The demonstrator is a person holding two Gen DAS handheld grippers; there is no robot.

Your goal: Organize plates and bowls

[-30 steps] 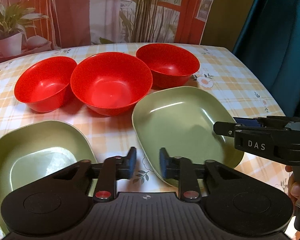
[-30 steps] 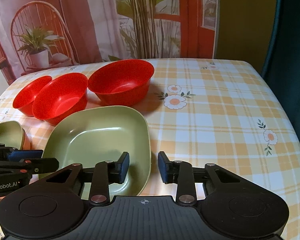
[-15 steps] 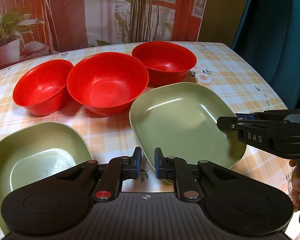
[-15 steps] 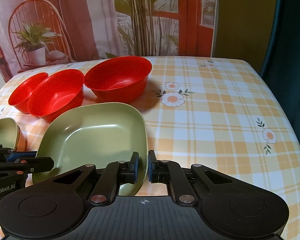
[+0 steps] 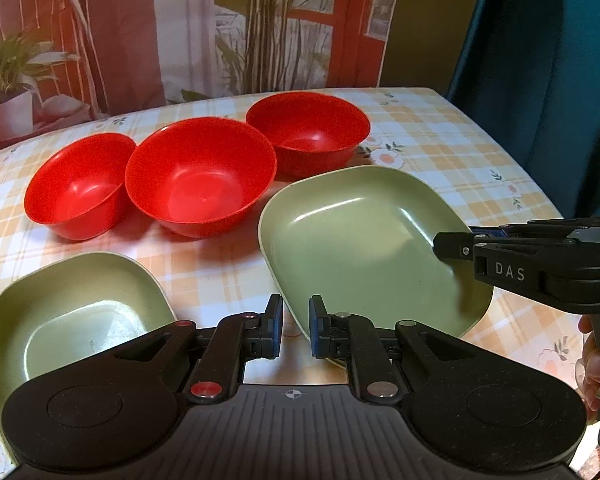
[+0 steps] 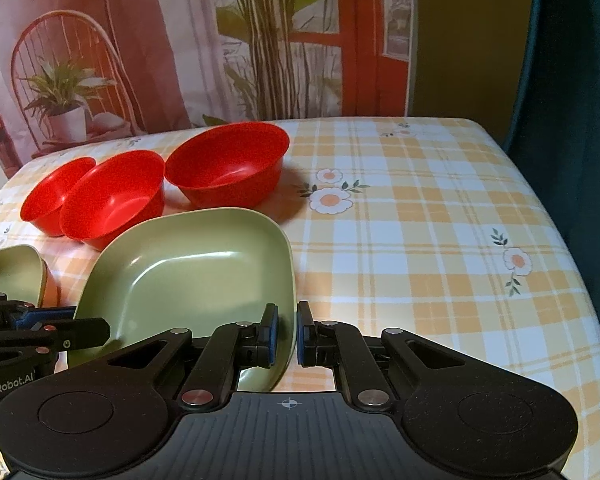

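Note:
A large green plate (image 5: 364, 240) is tilted above the checked table; it also shows in the right wrist view (image 6: 196, 280). My left gripper (image 5: 295, 330) is shut on its near left rim. My right gripper (image 6: 287, 338) is shut on its right rim and shows from the side in the left wrist view (image 5: 456, 246). A smaller green plate (image 5: 72, 312) lies at the left, also in the right wrist view (image 6: 12, 276). Three red bowls (image 5: 200, 184) stand in a row behind the plates, also in the right wrist view (image 6: 228, 168).
The table (image 6: 420, 240) has a yellow checked cloth with flowers, and its right edge borders a dark teal curtain (image 6: 572, 120). A printed backdrop (image 6: 180, 40) hangs behind the far edge.
Both grippers have closed from open onto the large green plate's rim, and the plate has tilted up a little off the cloth.

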